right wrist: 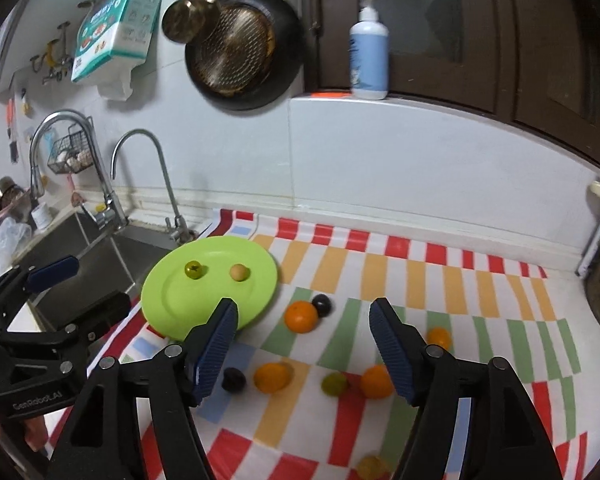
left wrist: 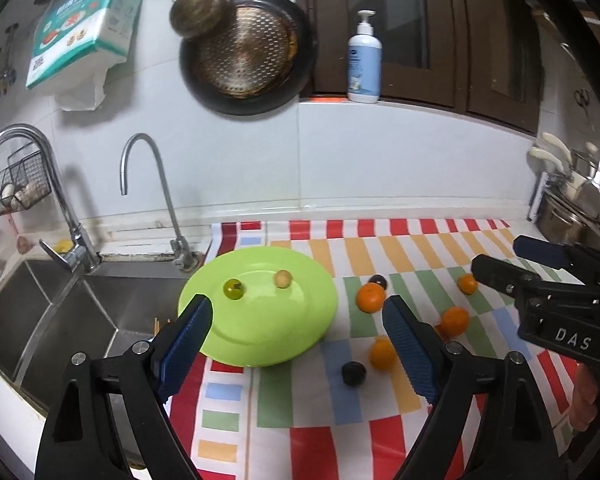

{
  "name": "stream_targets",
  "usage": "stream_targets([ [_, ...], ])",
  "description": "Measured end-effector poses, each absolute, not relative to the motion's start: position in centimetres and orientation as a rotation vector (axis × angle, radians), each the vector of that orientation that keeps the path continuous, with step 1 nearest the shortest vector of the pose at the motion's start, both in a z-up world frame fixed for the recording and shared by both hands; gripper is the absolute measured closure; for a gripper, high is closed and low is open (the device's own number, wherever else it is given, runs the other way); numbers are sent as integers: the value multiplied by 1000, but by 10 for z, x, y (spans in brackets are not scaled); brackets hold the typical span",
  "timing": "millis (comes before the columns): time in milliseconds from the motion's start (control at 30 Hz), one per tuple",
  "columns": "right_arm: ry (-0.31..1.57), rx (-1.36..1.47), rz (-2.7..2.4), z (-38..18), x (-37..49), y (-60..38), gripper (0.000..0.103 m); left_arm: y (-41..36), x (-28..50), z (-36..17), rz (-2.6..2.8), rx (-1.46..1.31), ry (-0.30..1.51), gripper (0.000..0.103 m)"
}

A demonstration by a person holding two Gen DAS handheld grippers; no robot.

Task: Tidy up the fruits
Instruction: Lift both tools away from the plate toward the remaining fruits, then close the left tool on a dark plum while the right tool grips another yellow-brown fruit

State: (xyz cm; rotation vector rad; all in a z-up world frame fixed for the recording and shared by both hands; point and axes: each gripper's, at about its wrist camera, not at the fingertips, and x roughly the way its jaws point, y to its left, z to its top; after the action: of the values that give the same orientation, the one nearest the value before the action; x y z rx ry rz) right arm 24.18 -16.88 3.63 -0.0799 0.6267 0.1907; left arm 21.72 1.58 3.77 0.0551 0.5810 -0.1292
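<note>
A steel sink [left wrist: 60, 312] lay at nine o'clock of the striped cloth [left wrist: 380, 400]. On the cloth, a green plate [left wrist: 260, 344] held a green fruit [left wrist: 233, 289] and a tan one [left wrist: 282, 279]; oranges [left wrist: 370, 297] and dark plums [left wrist: 353, 373] lay scattered at three o'clock. The left gripper [left wrist: 296, 344] and right gripper [right wrist: 304, 348] hung above, jaws wide apart, empty

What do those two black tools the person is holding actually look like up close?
Both the left tool and the right tool are black plastic frames with triangular cut-outs and silver screws. Each ends in two fingers faced with ribbed dark-blue pads. White lettering marks their bodies: "DAS" on the right one, "GenRobot.AI" on the left. No cables show.
</note>
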Motion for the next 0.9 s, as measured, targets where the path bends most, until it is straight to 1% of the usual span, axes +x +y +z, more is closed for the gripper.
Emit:
stream_targets([
  [233,577,-55,69,33,208,-190,34,2,203,32,-163,93,568,16],
  [367,600,5,35,24,198,-202,34,-3,197,25,-183,93,568,16],
  [467,607,1,3,14,191,-205,34,-6,193,19,-183,113,557,16],
  [900,698,12,-58,-26,183,-217,34,-13,200,-20,-237,130,644,16],
])
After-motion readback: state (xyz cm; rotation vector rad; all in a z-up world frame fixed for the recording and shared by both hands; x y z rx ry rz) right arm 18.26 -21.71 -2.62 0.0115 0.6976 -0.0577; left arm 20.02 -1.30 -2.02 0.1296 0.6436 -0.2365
